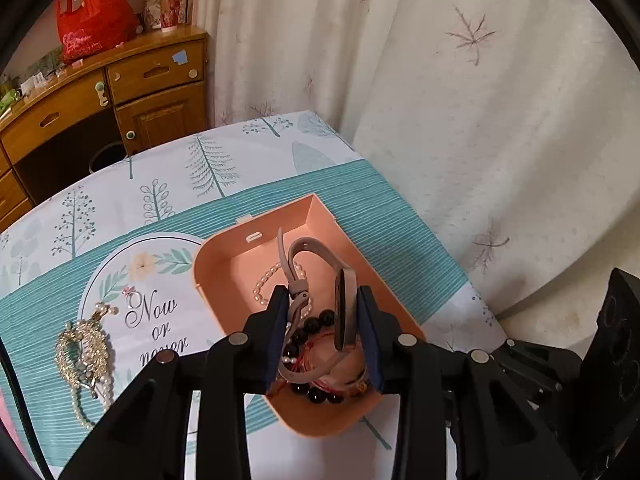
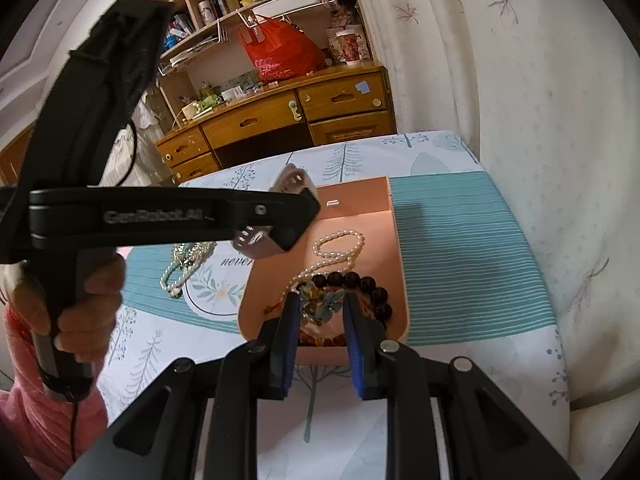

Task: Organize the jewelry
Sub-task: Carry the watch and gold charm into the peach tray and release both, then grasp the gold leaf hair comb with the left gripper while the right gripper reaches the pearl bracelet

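Jewelry is being gathered into the peach box [image 1: 224, 256] at lower centre of the left wrist frame, on the tree-print surface [image 1: 120, 200]. The left claw [image 1: 322, 300] grips a taupe watch [image 1: 344, 312] above the box, its strap looping upward, likely so it can drop in beside the pearl strand [image 1: 266, 284] and black bead bracelet [image 1: 316, 324]. The right claw [image 2: 320, 312] seems clamped on a blue-green beaded piece [image 2: 322, 305] over the same box. A gold-and-pearl necklace [image 1: 86, 352] waits at lower left.

A peach box [image 1: 224, 256] sits open near the table's far right corner, holding a pearl strand [image 2: 340, 240] and dark beads [image 2: 360, 284]. A beige watch [image 1: 344, 312] hangs over it. Gold-and-pearl jewelry [image 1: 86, 352] lies toward the left edge.
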The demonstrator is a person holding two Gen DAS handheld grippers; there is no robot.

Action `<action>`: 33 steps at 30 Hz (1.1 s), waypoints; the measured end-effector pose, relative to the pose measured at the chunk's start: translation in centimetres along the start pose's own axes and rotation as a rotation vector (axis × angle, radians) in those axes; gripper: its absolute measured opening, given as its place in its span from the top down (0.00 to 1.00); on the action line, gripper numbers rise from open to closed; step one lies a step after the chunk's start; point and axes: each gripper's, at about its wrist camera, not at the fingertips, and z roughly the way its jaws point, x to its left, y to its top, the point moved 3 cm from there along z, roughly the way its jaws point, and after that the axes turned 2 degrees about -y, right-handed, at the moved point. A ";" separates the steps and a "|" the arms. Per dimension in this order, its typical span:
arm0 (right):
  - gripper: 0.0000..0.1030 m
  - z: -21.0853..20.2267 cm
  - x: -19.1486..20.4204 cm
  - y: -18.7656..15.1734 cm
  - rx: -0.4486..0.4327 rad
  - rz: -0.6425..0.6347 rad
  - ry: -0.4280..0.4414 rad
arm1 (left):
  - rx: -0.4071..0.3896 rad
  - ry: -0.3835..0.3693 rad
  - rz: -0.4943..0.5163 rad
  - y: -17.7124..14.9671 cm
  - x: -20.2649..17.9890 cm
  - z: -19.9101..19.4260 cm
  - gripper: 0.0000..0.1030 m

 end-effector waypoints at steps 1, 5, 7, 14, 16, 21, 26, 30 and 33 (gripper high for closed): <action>0.77 0.1 0.0 0.0 -0.005 0.006 0.007 | 0.005 0.010 0.000 0.0 0.0 0.3 0.59; 0.58 0.5 -0.1 -0.1 -0.007 -0.002 -0.044 | -0.009 0.026 -0.033 0.0 0.9 0.1 0.32; 0.58 0.5 -0.1 -0.2 -0.001 -0.006 -0.053 | -0.010 0.021 -0.054 -0.1 1.6 -0.3 0.31; 0.57 0.1 0.8 -0.1 0.001 0.001 -0.033 | -0.025 0.115 -0.139 -0.8 4.7 -3.0 0.21; 0.50 0.0 1.2 0.0 0.001 0.007 -0.020 | -0.037 0.126 -0.163 -1.2 5.5 -4.1 0.20; 0.38 0.1 2.7 0.7 0.023 0.047 0.024 | -0.061 0.145 -0.212 -2.5 7.6 -7.6 0.19; 0.34 0.6 4.6 1.8 0.056 0.060 0.043 | -0.097 0.226 -0.230 -3.3 9.8 -11.6 0.16; 0.34 1.4 6.7 3.3 0.092 0.053 0.074 | -0.108 0.342 -0.229 -4.1 11.9 -14.1 0.15; 0.31 2.7 8.7 4.9 0.116 0.037 0.083 | -0.141 0.426 -0.271 -4.4 14.3 -15.5 0.15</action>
